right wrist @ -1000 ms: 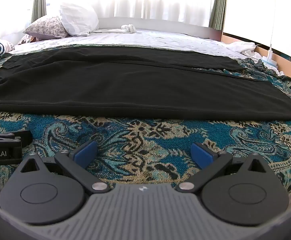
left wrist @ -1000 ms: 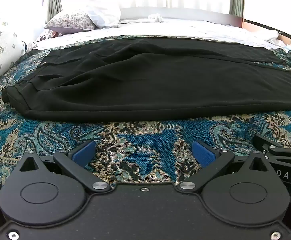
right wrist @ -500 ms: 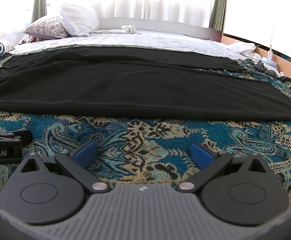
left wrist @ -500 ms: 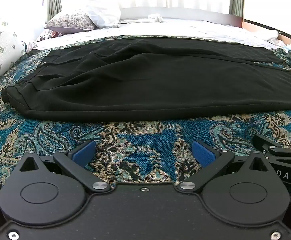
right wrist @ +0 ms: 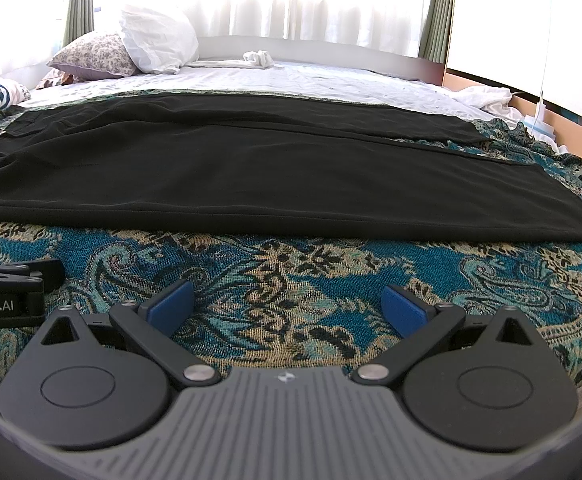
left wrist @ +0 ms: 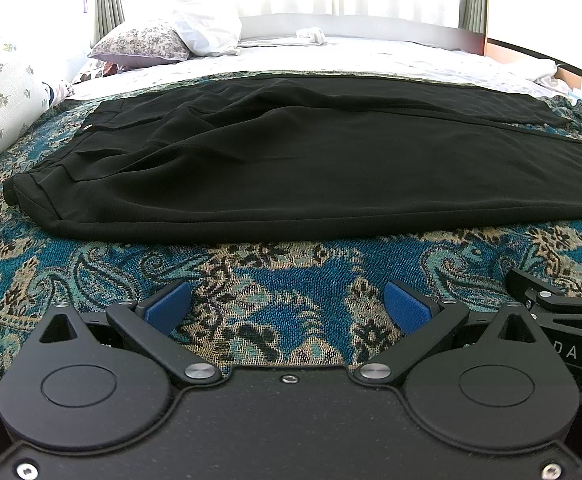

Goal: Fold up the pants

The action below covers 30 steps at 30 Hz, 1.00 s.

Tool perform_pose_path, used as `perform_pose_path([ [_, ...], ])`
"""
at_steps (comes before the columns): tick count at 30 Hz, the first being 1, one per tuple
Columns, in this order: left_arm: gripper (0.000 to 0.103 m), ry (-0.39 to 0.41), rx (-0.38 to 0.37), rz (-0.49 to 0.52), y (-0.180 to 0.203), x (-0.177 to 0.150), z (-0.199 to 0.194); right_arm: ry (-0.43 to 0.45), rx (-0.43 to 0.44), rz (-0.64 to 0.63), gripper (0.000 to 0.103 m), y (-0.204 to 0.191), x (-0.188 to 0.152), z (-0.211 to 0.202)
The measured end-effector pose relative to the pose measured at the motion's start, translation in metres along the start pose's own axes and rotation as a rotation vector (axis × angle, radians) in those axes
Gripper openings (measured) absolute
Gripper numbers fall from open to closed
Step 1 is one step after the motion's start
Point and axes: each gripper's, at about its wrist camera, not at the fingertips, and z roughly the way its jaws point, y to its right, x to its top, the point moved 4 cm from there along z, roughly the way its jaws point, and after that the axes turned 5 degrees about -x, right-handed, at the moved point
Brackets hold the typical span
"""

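Black pants lie flat across a blue paisley bedspread, waistband at the left, legs running off to the right; the same pants fill the middle of the right wrist view, leg hems at the right. My left gripper rests low over the bedspread, short of the pants' near edge, open with nothing between its blue pads. My right gripper sits beside it to the right, also open and empty, just before the near edge of the pants.
The right gripper's body shows at the right edge of the left wrist view; the left gripper's body at the left of the right wrist view. Pillows and a white sheet lie behind the pants. A wooden bed frame stands at right.
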Motion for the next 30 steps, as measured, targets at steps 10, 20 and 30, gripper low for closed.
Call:
perform_pose_path([
  [10, 0.103, 0.000, 0.000, 0.001, 0.0000, -0.0001, 0.0000, 0.001, 0.000, 0.000, 0.103, 0.0002, -0.0002, -0.0007],
  [20, 0.103, -0.001, 0.000, 0.001, 0.0000, 0.0000, 0.0000, 0.003, -0.001, -0.001, 0.103, 0.0002, -0.0001, -0.0016],
  [30, 0.103, 0.000, 0.001, 0.001, 0.0000, 0.0000, 0.0000, 0.004, -0.001, -0.001, 0.103, 0.0004, 0.0001, -0.0026],
])
